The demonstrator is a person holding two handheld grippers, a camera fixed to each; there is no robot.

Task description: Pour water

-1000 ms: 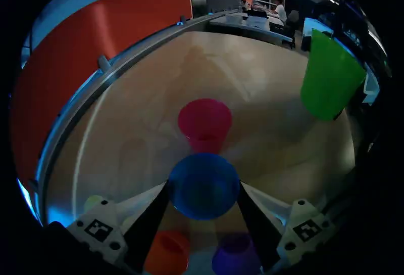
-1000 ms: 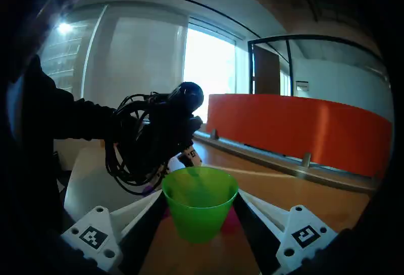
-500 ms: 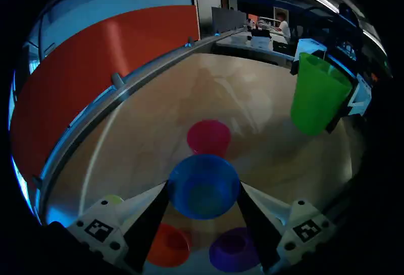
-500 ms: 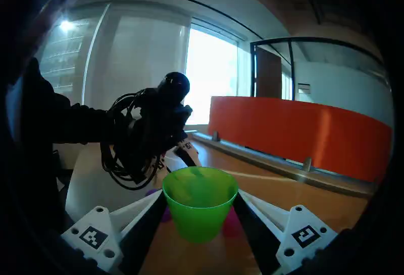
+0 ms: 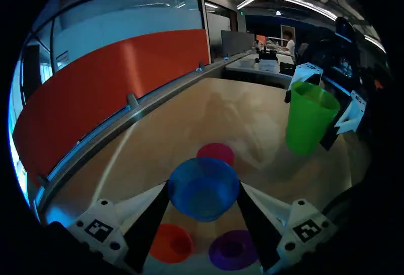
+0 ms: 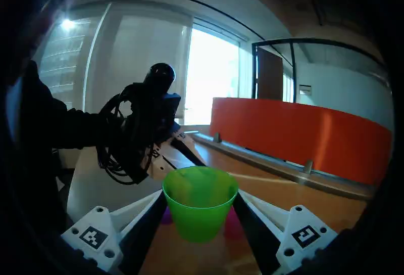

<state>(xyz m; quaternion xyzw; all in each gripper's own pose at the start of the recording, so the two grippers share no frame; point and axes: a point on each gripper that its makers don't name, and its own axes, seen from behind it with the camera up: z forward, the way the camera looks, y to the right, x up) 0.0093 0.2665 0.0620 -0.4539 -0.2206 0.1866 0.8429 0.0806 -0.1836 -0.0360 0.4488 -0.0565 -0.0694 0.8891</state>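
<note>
A blue cup (image 5: 203,190) is held upright above the table, with my left gripper (image 5: 203,209) shut on it. Below it on the wooden table (image 5: 166,133) stand a pink cup (image 5: 216,152), an orange cup (image 5: 171,242) and a purple cup (image 5: 232,249). My right gripper (image 6: 200,201) is shut on a green cup (image 6: 200,212), held upright. In the left gripper view the green cup (image 5: 308,118) hangs at the right, clear of the blue one. In the right gripper view the left gripper (image 6: 174,143) and the gloved hand (image 6: 136,133) holding it are up and to the left.
An orange partition (image 5: 101,83) with a metal rail (image 5: 131,108) runs along the table's far side. Desks and a seated person (image 5: 289,40) are at the back. Bits of the pink cup (image 6: 233,224) and the purple cup (image 6: 166,217) peek from behind the green cup.
My left gripper has risen with the blue cup, so the table cups look smaller and lower. The green cup has come lower and closer to upright in the left gripper view.
</note>
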